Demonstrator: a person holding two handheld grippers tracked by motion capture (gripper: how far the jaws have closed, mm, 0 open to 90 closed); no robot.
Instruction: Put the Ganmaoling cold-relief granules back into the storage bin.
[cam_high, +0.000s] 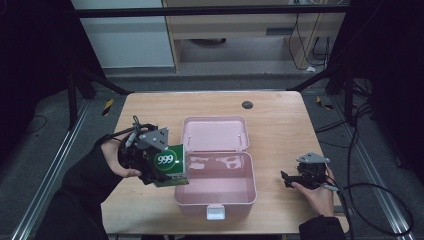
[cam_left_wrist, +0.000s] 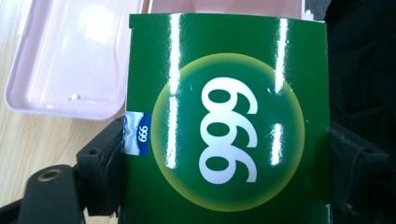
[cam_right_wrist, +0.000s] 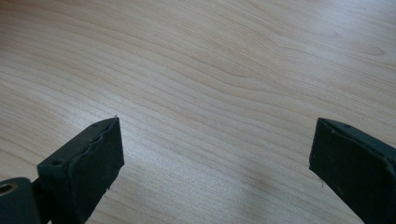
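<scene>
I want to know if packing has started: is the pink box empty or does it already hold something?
Empty. The high view shows the pink box open with a bare floor; the green carton is outside it, in the left gripper.

The box (cam_left_wrist: 229, 121) clamped in the left gripper (cam_high: 150, 162) is glossy dark green, with a yellow-green glowing disc that carries a white "999" and a small blue-and-white sticker at one edge. The open case (cam_high: 216, 192) is pale pink all over, lid and tub alike, with a white latch at its front, and it sits on a light wood-grain table (cam_high: 280, 120) marked by a small dark round spot. Both grippers have black jaws and a grey three-cornered plate, and the right gripper (cam_high: 287, 179) is likewise black.
</scene>
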